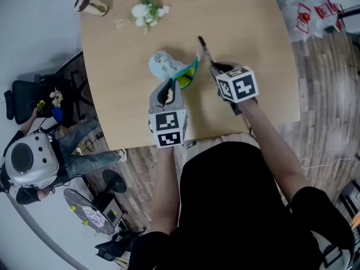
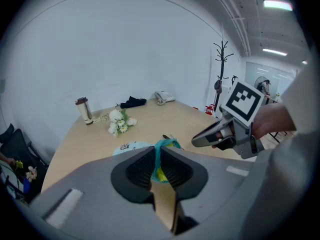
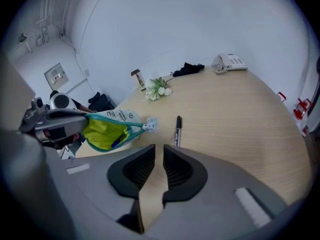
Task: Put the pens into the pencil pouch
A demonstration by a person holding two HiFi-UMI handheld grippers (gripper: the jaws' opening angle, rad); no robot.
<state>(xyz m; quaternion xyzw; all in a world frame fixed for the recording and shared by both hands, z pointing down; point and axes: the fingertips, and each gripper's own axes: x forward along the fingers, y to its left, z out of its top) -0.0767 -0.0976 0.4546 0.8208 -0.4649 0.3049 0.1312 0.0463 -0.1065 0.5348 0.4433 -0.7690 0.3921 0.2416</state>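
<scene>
A light-blue pencil pouch (image 1: 163, 63) with a teal zip rim lies mid-table (image 1: 112, 66). My left gripper (image 1: 169, 89) is shut on the pouch's rim (image 2: 158, 149) and holds its mouth up. In the right gripper view the pouch (image 3: 107, 129) gapes, showing yellow lining and a blue pen (image 3: 116, 143) inside. A black pen (image 1: 203, 49) lies on the table just right of the pouch. My right gripper (image 1: 215, 67) hovers at its near end. Its jaws (image 3: 163, 156) stand a narrow gap apart with nothing between them, and the pen (image 3: 177, 129) lies just ahead.
A white flower bunch (image 1: 147, 11) and a small lying bottle (image 1: 90, 5) sit at the table's far side. A phone (image 3: 229, 63) and a black cloth (image 3: 187, 69) rest near the far edge. A seated person (image 1: 34, 156) is left of the table.
</scene>
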